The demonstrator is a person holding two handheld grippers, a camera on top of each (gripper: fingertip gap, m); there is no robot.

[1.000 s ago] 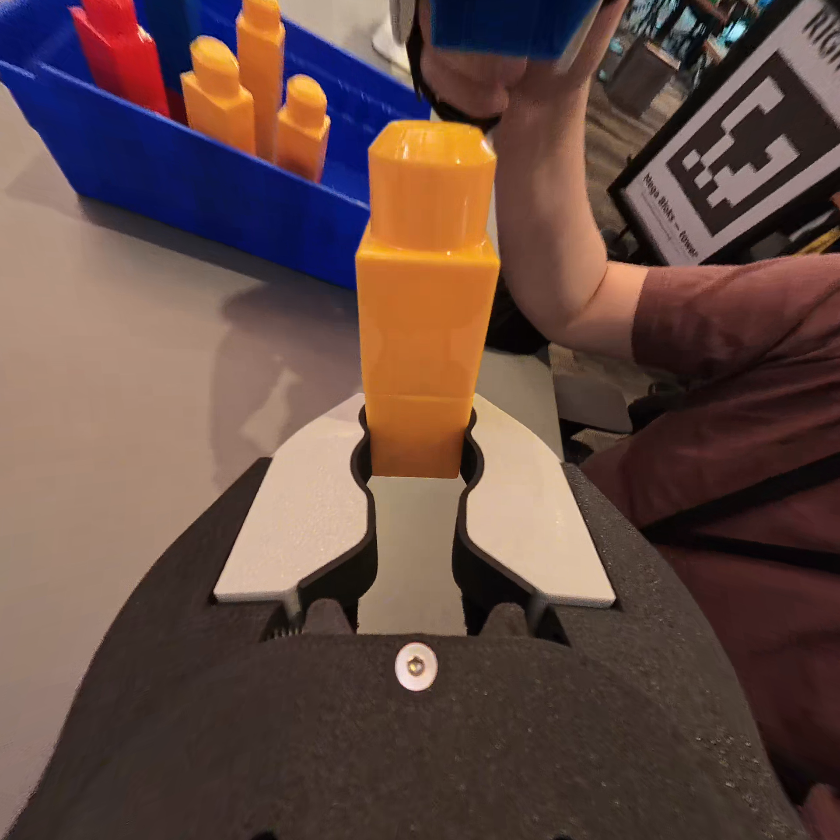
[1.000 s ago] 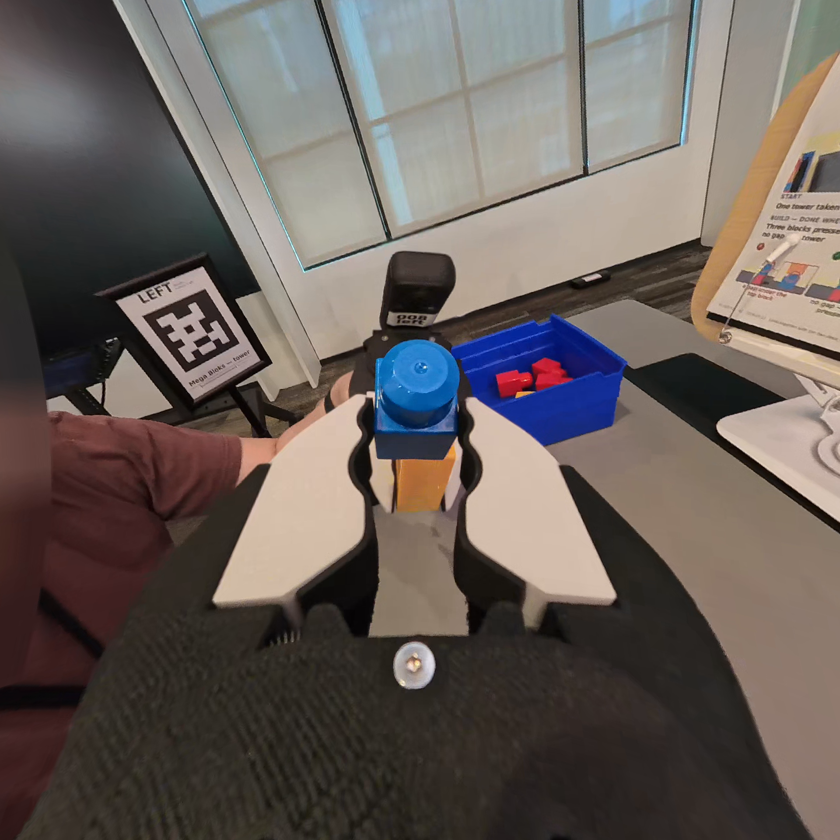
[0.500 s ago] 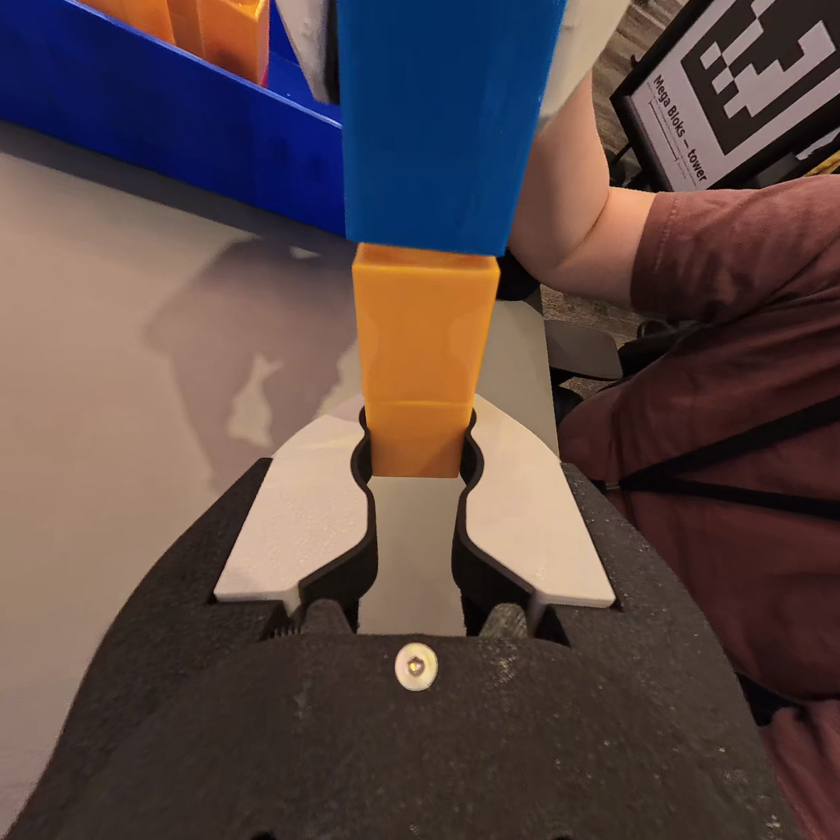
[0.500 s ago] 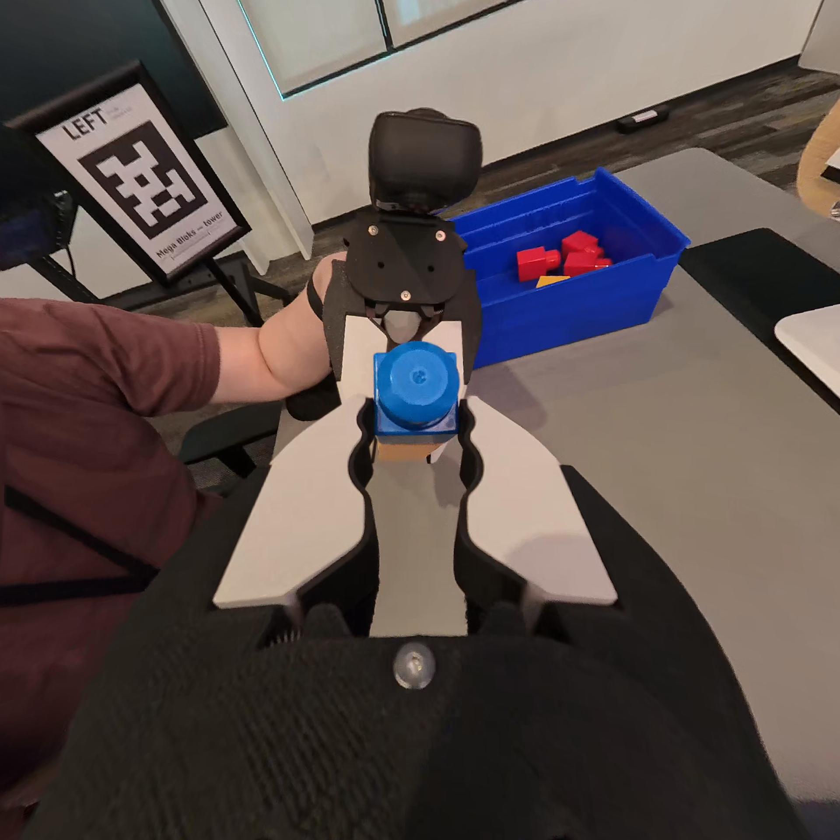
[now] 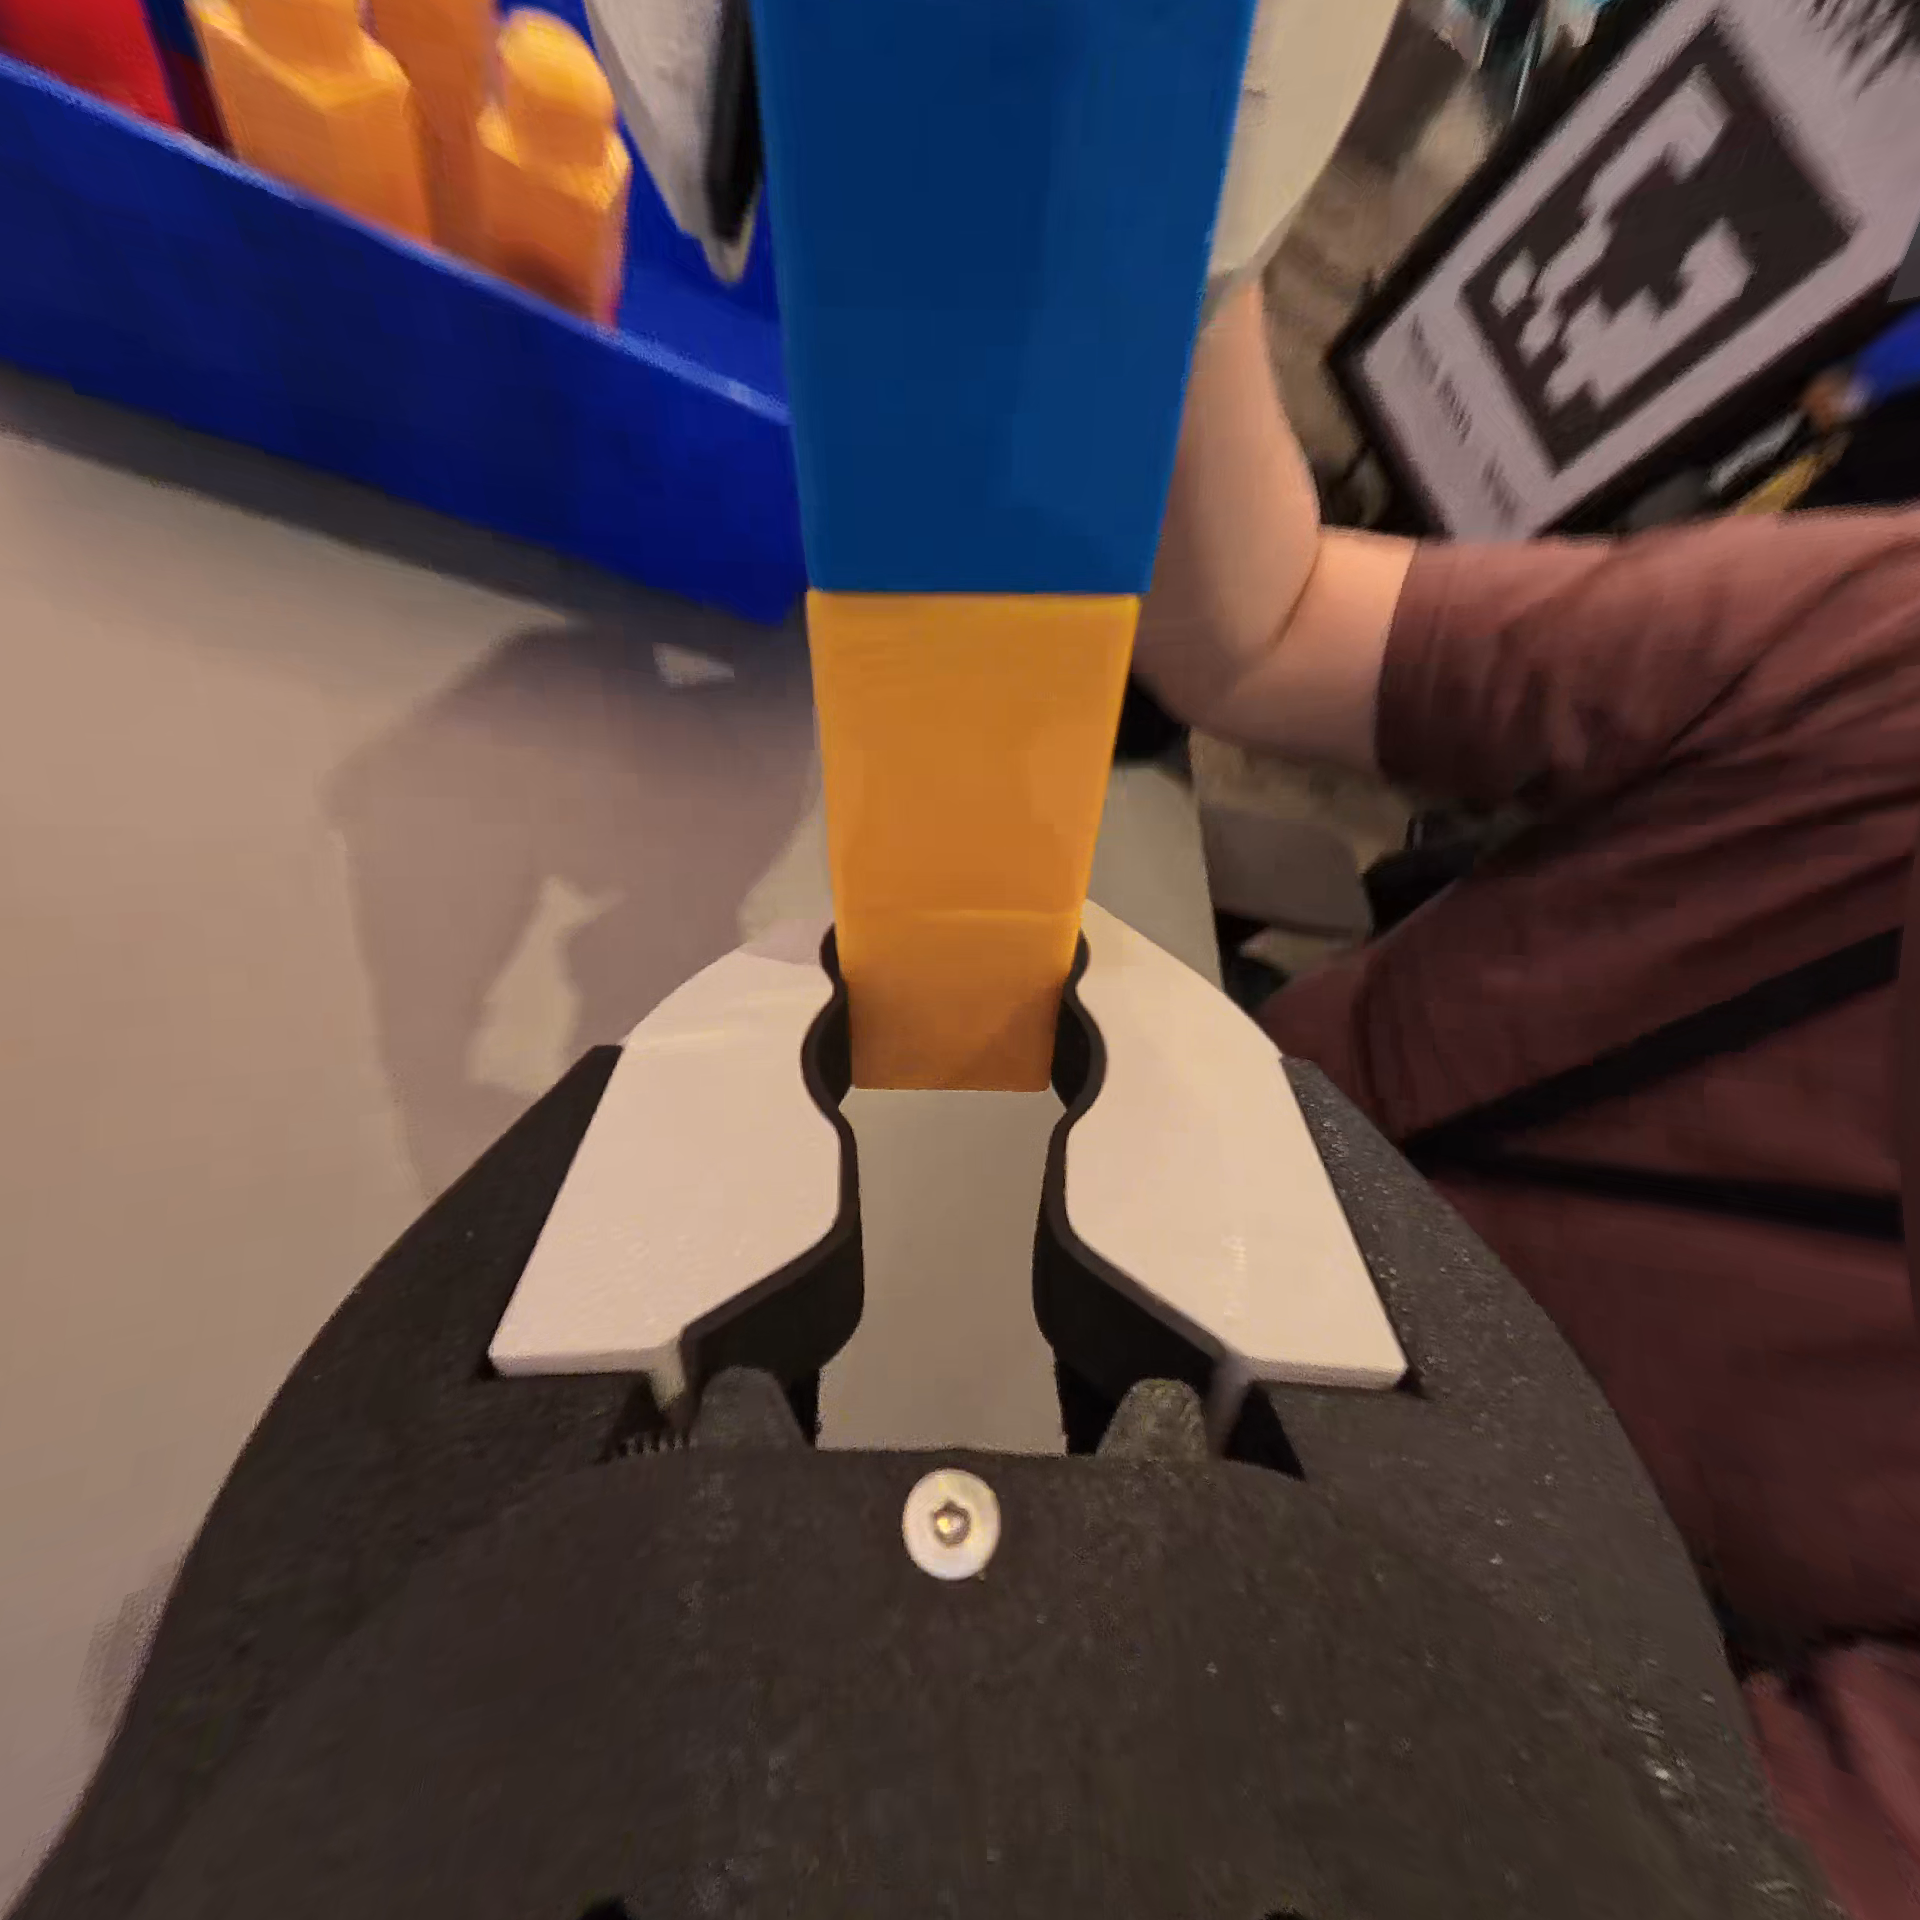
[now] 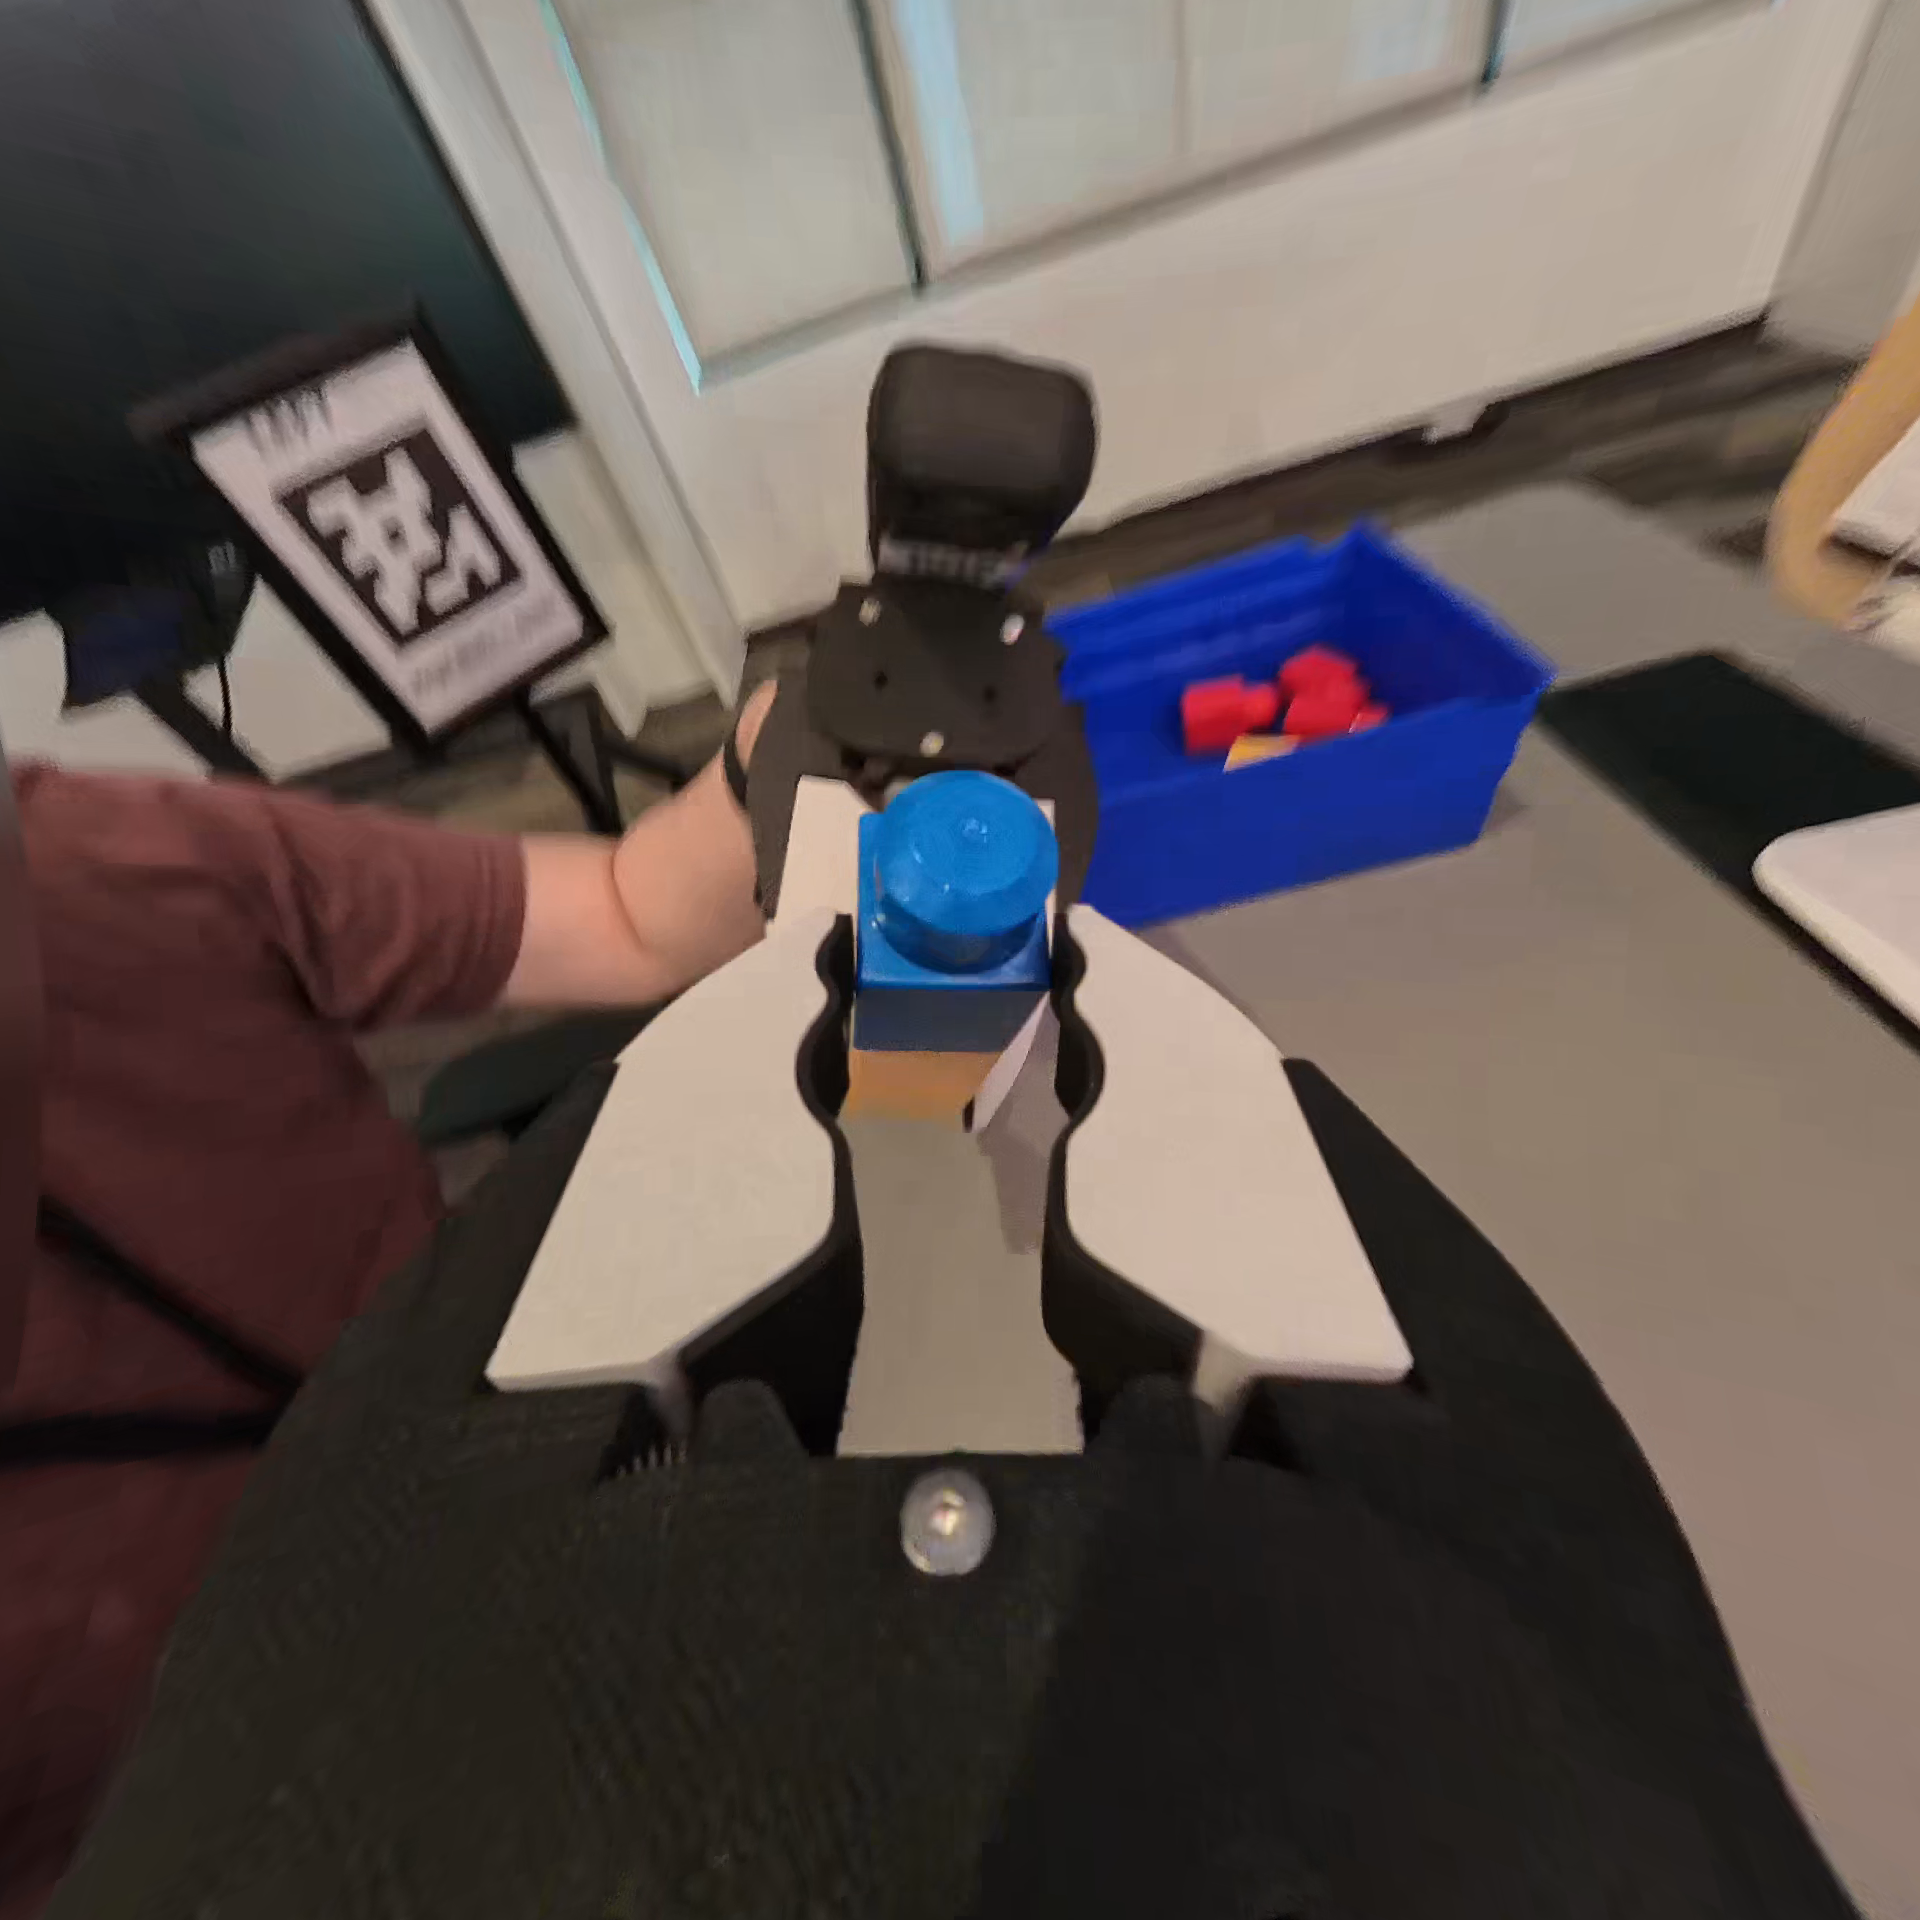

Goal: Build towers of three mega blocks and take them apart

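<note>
Blurred marker sign (image 5: 1621,270), text unreadable

Left wrist view: blue block (image 5: 997,291) cut off by top edge at 12 o'clock, stud unseen. Blue bin (image 5: 343,343) cropped at 10 o'clock; orange blocks (image 5: 436,156) inside smeared. Framed sign (image 5: 1621,291) at 2 o'clock blurred. Right wrist view: orange block (image 6: 904,1081) mostly hidden beneath the blue one.

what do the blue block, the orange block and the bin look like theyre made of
Blue block: moulded plastic, likely; glossy, with highlights on its round stud. Orange block: the same sort of plastic by its look, smooth with a soft sheen and crisp edges. Blue bin: also appears to be rigid plastic, thin-walled, evenly coloured, duller finish.
</note>
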